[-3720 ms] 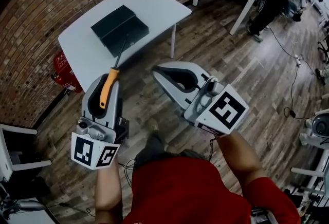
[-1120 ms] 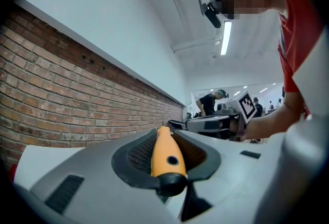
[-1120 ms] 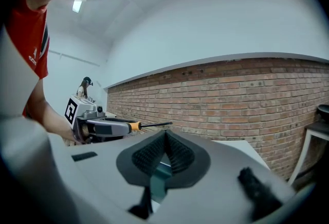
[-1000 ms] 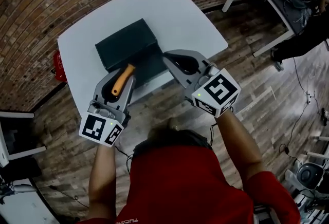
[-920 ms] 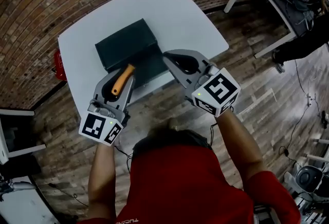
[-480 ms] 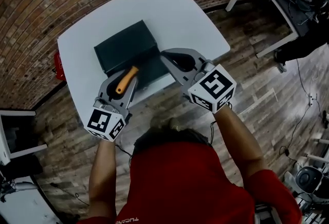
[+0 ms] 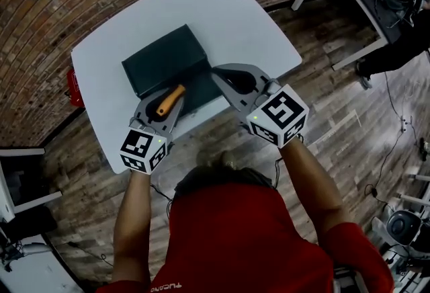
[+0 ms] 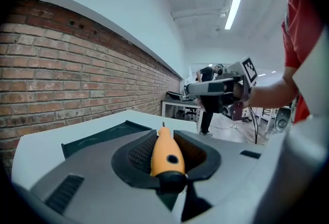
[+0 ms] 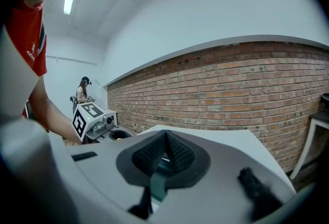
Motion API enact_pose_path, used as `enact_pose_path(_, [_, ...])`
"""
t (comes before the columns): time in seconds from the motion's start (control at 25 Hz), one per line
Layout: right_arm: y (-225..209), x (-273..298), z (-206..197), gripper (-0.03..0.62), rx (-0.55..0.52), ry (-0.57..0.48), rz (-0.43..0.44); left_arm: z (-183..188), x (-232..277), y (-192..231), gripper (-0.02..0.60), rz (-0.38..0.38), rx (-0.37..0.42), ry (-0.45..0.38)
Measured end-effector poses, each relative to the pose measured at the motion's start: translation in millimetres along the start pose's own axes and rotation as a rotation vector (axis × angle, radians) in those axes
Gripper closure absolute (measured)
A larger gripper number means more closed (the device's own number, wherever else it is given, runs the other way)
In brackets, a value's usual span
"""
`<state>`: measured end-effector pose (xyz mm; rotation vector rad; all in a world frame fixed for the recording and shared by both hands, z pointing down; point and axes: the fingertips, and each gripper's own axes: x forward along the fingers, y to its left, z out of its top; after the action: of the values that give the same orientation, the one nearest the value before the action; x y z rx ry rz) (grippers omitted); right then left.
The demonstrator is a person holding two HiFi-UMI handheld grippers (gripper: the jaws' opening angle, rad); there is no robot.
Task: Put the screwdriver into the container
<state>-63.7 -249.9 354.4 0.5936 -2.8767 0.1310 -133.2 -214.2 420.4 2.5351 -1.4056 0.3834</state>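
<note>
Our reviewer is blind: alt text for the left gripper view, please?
The left gripper clamps an orange-handled screwdriver, tip pointing toward a dark container on a white table. Brick wall at left; right gripper beyond.

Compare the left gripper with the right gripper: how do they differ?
The left gripper clamps the orange-handled screwdriver; the right gripper holds nothing. The left gripper's jaws stand apart around the handle; the right gripper's meet at the tips. Both are grey, carry marker cubes and point toward the dark container.
</note>
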Motion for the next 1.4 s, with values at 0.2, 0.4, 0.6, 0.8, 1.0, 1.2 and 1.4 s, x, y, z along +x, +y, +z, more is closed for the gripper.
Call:
enact_pose_path(0.2, [0, -2, -5, 0.563, 0.007, 0.003, -0.013, -13, 8, 5, 0.474, -0.003, 0.011, 0.060])
enact_pose_path(0.4, [-3, -4, -4, 0.563, 0.009, 0.000, -0.028, -20, 17, 7, 0.474, -0.013, 0.013, 0.099])
enact_pose_path(0.6, [-3, -4, -6, 0.563, 0.010, 0.003, -0.026, -28, 27, 8, 0.474, -0.019, 0.011, 0.138])
enact_pose_path(0.8, [-4, -1, -11, 0.563, 0.015, 0.014, -0.029, -37, 36, 13, 0.474, -0.029, 0.015, 0.190])
enact_pose_path(1.0, [-8, 0, -14, 0.563, 0.025, 0.020, -0.031, -44, 46, 17, 0.474, -0.038, 0.021, 0.240])
enact_pose_path(1.2, [-13, 1, -16, 0.563, 0.032, 0.024, -0.039, -51, 55, 22, 0.474, -0.040, 0.019, 0.290])
enact_pose_path(1.4, [-19, 1, -18, 0.563, 0.044, 0.024, -0.047, -59, 62, 27, 0.474, -0.040, 0.009, 0.340])
